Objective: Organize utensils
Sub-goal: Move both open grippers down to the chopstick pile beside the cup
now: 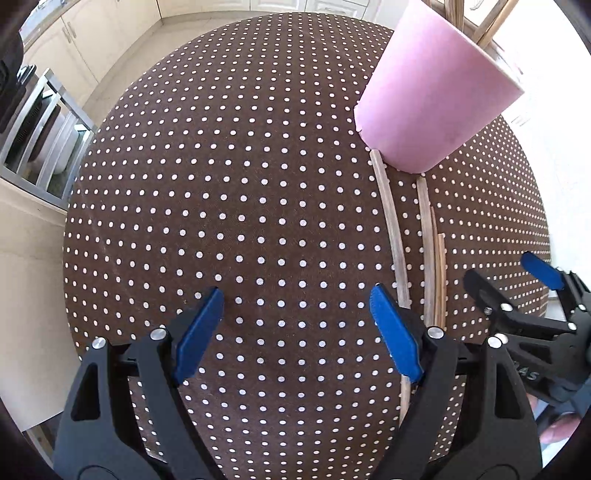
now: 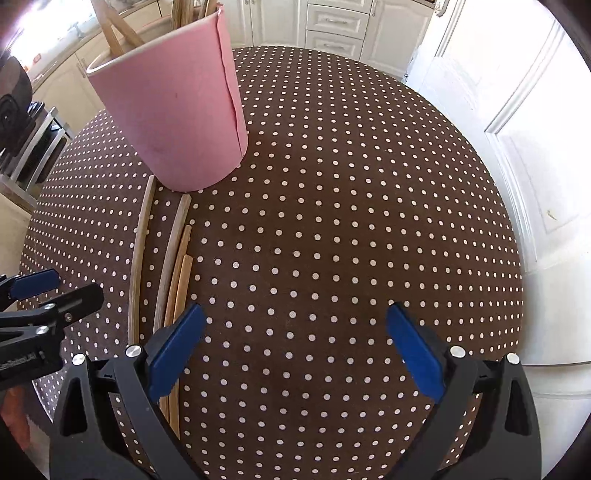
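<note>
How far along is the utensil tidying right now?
Partly done: some wooden utensils already stand in the pink holder. Nothing is in hand; the left gripper and right gripper have open, empty jaws. Left: the wooden sticks lying on the dotted tablecloth.

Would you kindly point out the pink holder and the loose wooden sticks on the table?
pink holder (image 2: 177, 122), right wrist view, middle of its outer wall.
loose wooden sticks (image 2: 164, 273), right wrist view, mid-length of one pale stick.
</note>
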`<state>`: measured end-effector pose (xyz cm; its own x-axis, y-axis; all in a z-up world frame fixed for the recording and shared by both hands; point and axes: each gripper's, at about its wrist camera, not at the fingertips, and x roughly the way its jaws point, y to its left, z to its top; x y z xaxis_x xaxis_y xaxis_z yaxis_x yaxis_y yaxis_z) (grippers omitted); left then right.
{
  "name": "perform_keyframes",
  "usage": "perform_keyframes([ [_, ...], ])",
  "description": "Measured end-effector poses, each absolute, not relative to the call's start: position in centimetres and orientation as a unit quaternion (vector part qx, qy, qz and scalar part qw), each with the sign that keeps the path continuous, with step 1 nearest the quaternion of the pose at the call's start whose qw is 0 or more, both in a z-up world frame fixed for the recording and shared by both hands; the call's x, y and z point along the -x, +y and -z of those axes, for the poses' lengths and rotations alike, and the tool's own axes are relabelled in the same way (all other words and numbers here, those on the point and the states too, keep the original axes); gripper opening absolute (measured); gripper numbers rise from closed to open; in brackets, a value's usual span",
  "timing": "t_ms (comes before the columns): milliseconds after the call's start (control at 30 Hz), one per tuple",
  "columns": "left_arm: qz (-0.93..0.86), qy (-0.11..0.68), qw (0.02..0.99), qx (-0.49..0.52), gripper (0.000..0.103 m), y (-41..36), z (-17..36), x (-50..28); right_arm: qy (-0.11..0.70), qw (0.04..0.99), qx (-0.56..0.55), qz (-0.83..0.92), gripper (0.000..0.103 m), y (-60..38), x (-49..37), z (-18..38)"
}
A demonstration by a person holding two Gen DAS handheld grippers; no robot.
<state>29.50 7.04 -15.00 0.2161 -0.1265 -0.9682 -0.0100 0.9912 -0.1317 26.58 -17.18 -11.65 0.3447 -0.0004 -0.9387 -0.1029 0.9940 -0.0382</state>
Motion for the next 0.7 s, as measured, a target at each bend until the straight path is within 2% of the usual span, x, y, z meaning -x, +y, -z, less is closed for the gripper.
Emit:
perform_keyframes([
  [433,0.039,0.628,0.770,0.104,0.080,9.3,14.1,-29.8,0.576,0.815,0.047,-0.051,0.095,-15.2,-26.6,11.8],
  [700,0.040,0.626,0.773,0.097,0.080,9.2,14.4,-29.8,0.579,0.812,0.045,-0.053,0.095,-14.9,-27.3,12.6],
])
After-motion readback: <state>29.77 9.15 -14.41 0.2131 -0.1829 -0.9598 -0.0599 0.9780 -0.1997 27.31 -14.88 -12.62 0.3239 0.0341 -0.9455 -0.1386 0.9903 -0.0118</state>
